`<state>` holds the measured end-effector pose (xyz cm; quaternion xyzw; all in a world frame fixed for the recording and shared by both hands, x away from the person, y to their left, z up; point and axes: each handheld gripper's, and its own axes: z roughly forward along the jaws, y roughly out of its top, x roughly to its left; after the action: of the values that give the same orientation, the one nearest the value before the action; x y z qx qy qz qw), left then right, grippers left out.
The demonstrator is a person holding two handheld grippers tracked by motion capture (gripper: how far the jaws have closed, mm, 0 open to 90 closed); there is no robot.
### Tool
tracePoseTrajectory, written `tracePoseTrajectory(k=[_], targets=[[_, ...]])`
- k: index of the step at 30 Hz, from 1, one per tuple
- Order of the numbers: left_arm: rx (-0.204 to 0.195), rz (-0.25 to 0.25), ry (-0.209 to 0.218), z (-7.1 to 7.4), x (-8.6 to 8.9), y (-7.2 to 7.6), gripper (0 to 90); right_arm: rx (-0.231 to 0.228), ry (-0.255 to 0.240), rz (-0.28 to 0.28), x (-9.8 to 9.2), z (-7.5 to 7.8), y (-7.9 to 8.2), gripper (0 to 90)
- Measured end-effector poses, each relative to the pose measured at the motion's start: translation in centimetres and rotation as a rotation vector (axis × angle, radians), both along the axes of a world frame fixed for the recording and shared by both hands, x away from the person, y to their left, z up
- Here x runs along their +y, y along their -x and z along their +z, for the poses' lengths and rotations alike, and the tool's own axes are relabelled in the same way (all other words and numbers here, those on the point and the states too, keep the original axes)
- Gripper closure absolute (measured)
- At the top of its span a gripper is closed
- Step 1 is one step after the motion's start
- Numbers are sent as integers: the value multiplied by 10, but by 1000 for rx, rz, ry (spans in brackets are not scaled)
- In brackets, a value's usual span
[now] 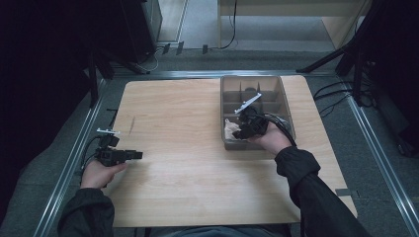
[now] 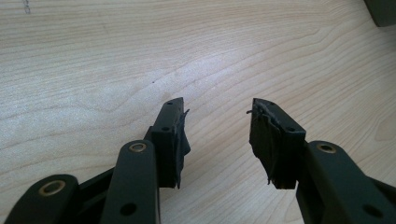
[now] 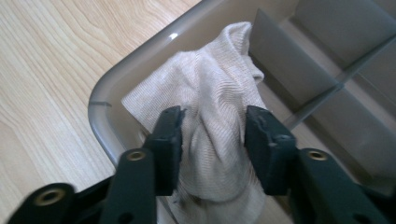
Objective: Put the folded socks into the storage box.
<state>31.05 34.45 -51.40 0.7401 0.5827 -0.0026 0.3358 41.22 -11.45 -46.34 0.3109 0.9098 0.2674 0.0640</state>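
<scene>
- Two grippers are counted: the left gripper (image 1: 136, 155) near the left edge of the table, and the right gripper (image 1: 236, 129) at the near left corner of the bin.
- Two black jaws are counted on each gripper, four in all.
- One wooden table (image 1: 188, 148) is counted.
- One grey divided bin (image 1: 287, 109) is counted, at the far right of the table.
- One beige cloth (image 3: 210, 102) is counted, in the near left compartment of the bin.
- Two hands are counted, one behind each gripper, along with two dark sleeves at the near edge.
- The bin's compartments cannot be counted exactly, since several are hidden.
</scene>
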Motion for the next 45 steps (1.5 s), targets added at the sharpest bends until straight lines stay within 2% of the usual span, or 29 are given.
tracePoseTrajectory(k=[8, 11, 16, 17, 21, 23, 26, 29, 31, 42, 45], targets=[[1, 0, 1, 0, 0, 0, 541, -33, -36, 5, -8, 17, 1, 478], [0, -1, -1, 0, 0, 0, 541, -47, -39, 4, -10, 22, 0, 487], [-1, 0, 2, 0, 0, 0, 542, -83, -45, -23, -12, 30, -2, 636], [0, 1, 6, 0, 0, 0, 542, -93, -40, -35, -12, 30, -3, 689], [-2, 4, 15, 1, 0, 0, 543, -88, -31, -64, -11, 29, -5, 867], [-1, 2, 15, 1, 0, 0, 543, -97, -13, -62, -9, 25, -6, 895], [-2, 2, 14, 1, 0, 0, 543, -75, 6, -61, -6, 16, -9, 900], [-1, 1, 14, 0, 0, 0, 543, -36, 32, -40, 0, 5, -9, 900], [0, 1, 14, 0, 1, 0, 543, -28, 41, -24, 4, 0, -7, 900], [2, -4, 10, 0, -1, -1, 543, 5, 83, 41, 10, -6, -2, 900], [2, -4, 9, 0, -1, -1, 543, 13, 93, 45, 14, -9, -2, 900]])
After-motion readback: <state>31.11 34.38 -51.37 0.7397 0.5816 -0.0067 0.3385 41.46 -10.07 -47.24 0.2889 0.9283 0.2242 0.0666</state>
